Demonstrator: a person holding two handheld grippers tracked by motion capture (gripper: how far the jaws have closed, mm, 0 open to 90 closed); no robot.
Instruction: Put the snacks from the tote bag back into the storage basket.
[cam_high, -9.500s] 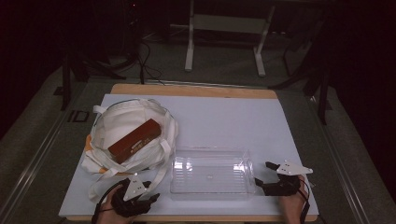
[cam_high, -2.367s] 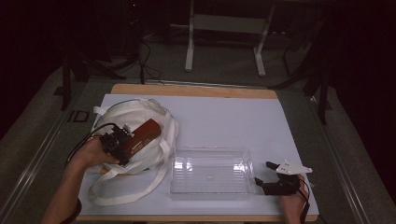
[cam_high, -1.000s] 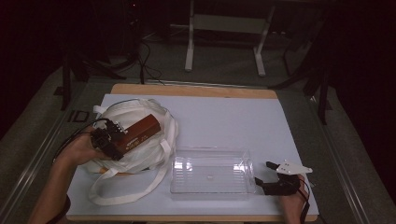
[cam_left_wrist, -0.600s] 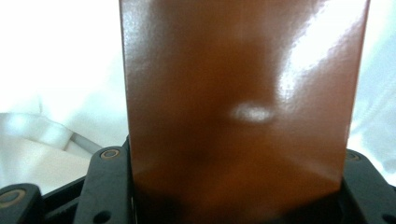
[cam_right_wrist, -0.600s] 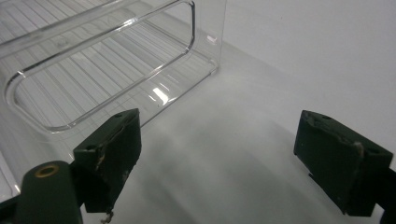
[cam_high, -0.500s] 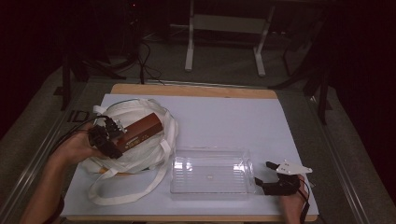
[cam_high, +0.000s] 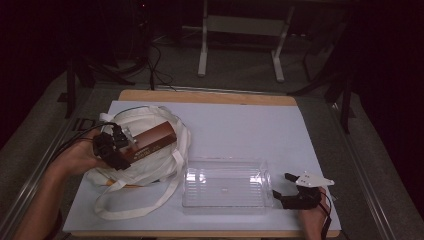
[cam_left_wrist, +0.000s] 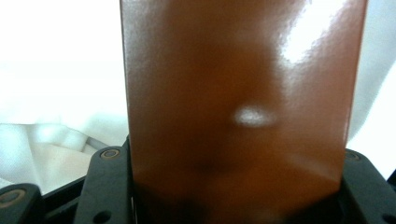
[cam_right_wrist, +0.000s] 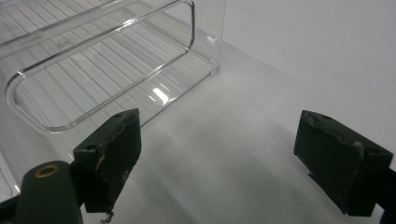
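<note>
In the high view the left tool (cam_high: 116, 142) sits at the middle left of the frame, held in the person's left hand (cam_high: 80, 157), and its jaws pinch one end of a glossy brown rectangular box (cam_high: 152, 141). The box slants up toward the right of the frame, its far end lying over the white cloth tote bag (cam_high: 145, 165) with long looped straps that is bunched on the left part of the white worktop (cam_high: 250, 130). One strap loops down toward the lower left of the frame. In the left gripper view the brown box (cam_left_wrist: 238, 102) stands between the two black jaws, which press against its sides at the bottom of the frame, with a bright glare spot on its shiny face and white cloth (cam_left_wrist: 51, 135) behind it at the left.

A clear ribbed plastic tray (cam_high: 226, 187), rectangular and shallow, lies on the worktop in the lower middle of the high view, just right of the bag. The right tool (cam_high: 287, 189) rests near the lower right of that frame, just beside the tray's right end, held in the person's right hand (cam_high: 312, 217). In the right gripper view its jaws (cam_right_wrist: 219, 154) stand spread wide apart over bare white worktop (cam_right_wrist: 303, 60) with nothing between them, and the clear tray (cam_right_wrist: 107, 65) lies in the upper left of the frame, its corner close to the left-hand jaw.
</note>
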